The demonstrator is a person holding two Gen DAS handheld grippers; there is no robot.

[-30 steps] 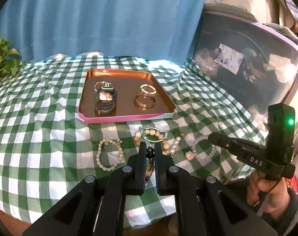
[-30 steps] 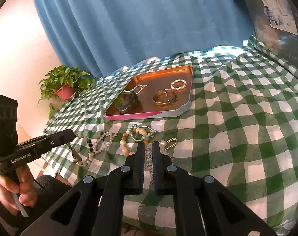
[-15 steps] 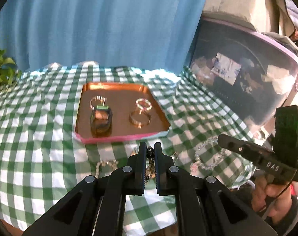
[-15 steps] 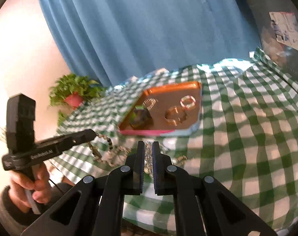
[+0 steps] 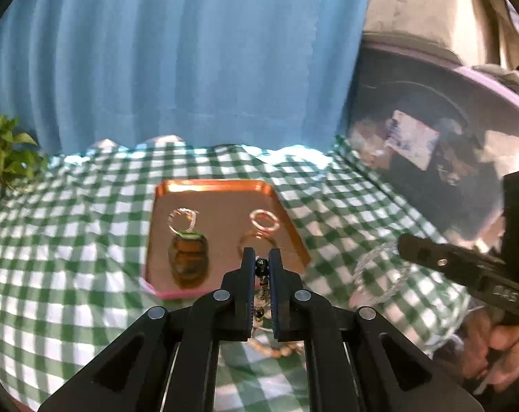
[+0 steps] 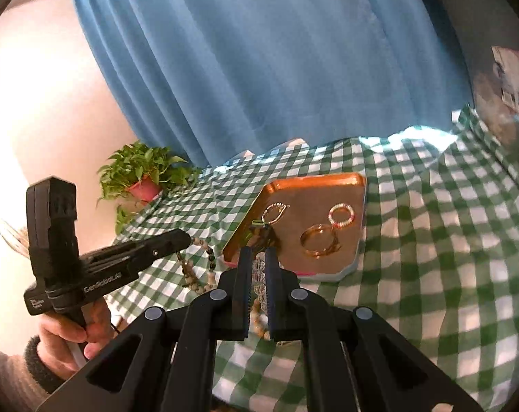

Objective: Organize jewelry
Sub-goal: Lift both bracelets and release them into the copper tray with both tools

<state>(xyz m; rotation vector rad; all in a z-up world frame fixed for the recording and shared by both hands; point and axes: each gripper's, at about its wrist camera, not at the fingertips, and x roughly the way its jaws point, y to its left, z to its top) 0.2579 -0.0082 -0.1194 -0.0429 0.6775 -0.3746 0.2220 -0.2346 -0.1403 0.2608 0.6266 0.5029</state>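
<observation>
My left gripper [image 5: 261, 252] is shut on a bracelet of dark and beige beads [image 5: 261, 267], which hangs from its tip above the green-checked cloth; in the right wrist view this left gripper [image 6: 185, 238] trails the same bracelet [image 6: 197, 269]. My right gripper [image 6: 258, 252] is shut on a clear crystal bracelet [image 6: 259, 274]. From the left wrist view the right gripper [image 5: 401, 243] holds those clear beads [image 5: 372, 271] in the air. Ahead lies a copper tray [image 5: 225, 206] with a gold bangle [image 6: 319, 242], a pink ring [image 6: 341, 214], a thin chain [image 5: 183, 219] and a dark watch [image 5: 190, 262].
Tan beaded jewelry [image 5: 276, 350] lies on the cloth under the grippers. A potted plant [image 6: 142, 175] stands at the table's far left corner. A blue curtain hangs behind. A dark bag with a pink rim [image 5: 431, 130] borders the right side. A hand [image 6: 67, 336] grips each handle.
Both grippers have risen, lifting their bracelets off the cloth, and have come closer to the tray's near edge. Their jaws stayed shut.
</observation>
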